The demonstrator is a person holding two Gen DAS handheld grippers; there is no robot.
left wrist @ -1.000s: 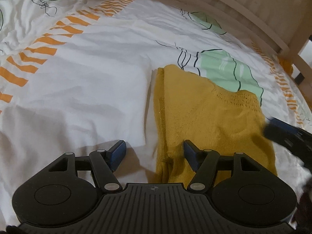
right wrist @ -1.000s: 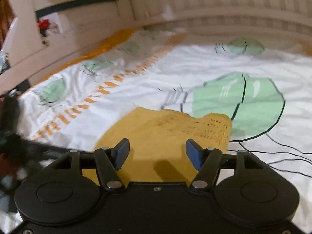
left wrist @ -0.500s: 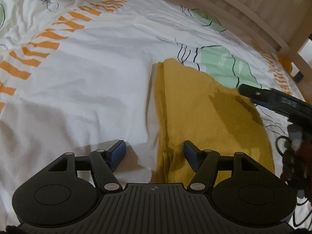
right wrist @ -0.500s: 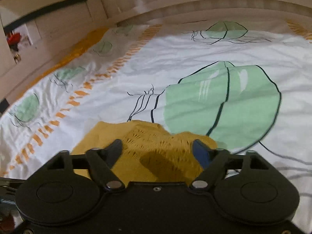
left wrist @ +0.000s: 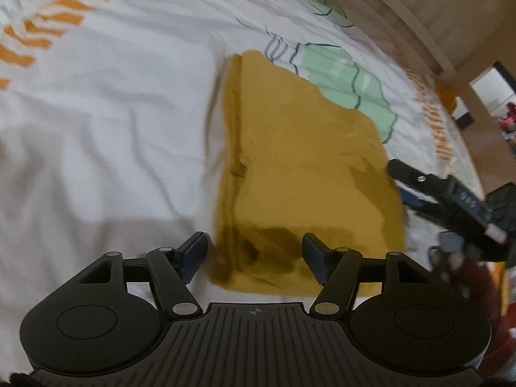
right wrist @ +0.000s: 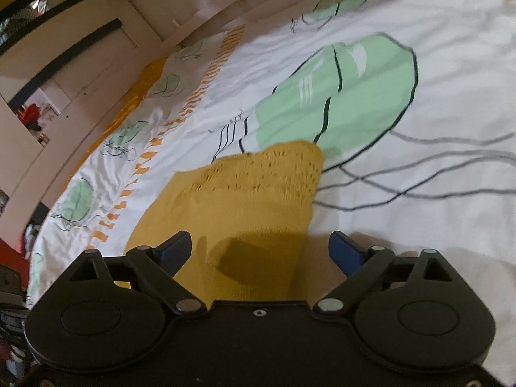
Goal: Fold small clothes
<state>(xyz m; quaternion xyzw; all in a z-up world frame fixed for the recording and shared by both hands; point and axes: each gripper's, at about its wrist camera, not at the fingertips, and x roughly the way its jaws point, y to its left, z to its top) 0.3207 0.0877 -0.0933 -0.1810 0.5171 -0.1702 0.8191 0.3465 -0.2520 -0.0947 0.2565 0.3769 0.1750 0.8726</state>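
A mustard-yellow knitted garment (left wrist: 300,167) lies folded flat on the bed sheet (left wrist: 113,122); it also shows in the right wrist view (right wrist: 245,203). My left gripper (left wrist: 254,258) is open and empty, hovering just above the garment's near left corner. My right gripper (right wrist: 261,251) is open and empty, over the garment's right edge. Its black body (left wrist: 451,193) shows at the right of the left wrist view, beside the garment.
The sheet is white with green jellyfish prints (right wrist: 338,96) and orange stripes (left wrist: 38,29). A wooden bed rail (left wrist: 403,16) runs along the far side. Wooden furniture (right wrist: 64,74) stands past the bed's left edge.
The right gripper's jaws have opened wider and it has shifted toward the garment's right edge, lower in the left wrist view. The left gripper has drawn back a little.
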